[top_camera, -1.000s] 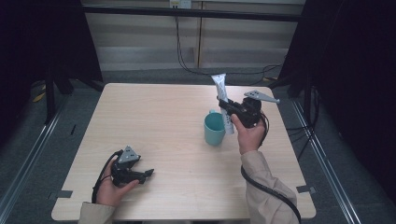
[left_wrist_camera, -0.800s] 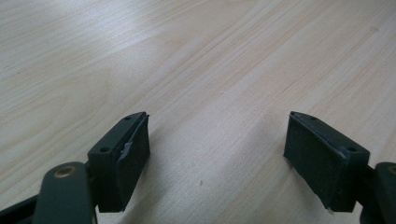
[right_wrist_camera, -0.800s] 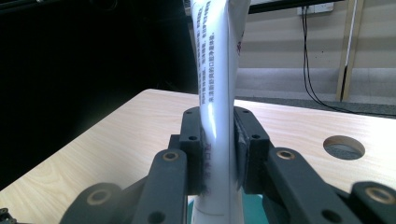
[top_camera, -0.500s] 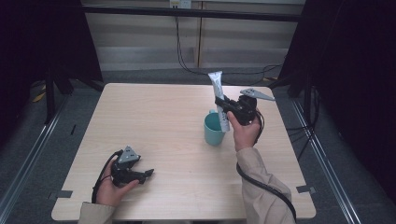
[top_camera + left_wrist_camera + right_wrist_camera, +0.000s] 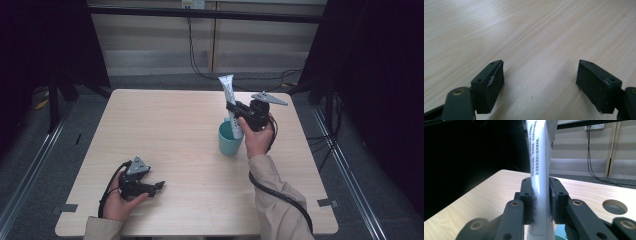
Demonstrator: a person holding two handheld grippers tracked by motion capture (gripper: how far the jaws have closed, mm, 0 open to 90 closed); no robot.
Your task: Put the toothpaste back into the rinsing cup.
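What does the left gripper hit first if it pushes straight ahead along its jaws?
Likely nothing but bare table: the left gripper is open and low over the wood, with no object ahead in its view. Depth is unclear.

The high view looks forward and down from above the person's side, taking in the whole table (image 5: 165,130), the floor around it and the back wall. The left gripper view rides low on the left tool (image 5: 540,82) and looks along its jaws, very near the bare tabletop, probably toward the table's middle, though nothing but wood grain confirms that. The right gripper view rides on the right tool (image 5: 541,200), raised and facing level across the table toward the back wall. All three views share the light wooden tabletop.
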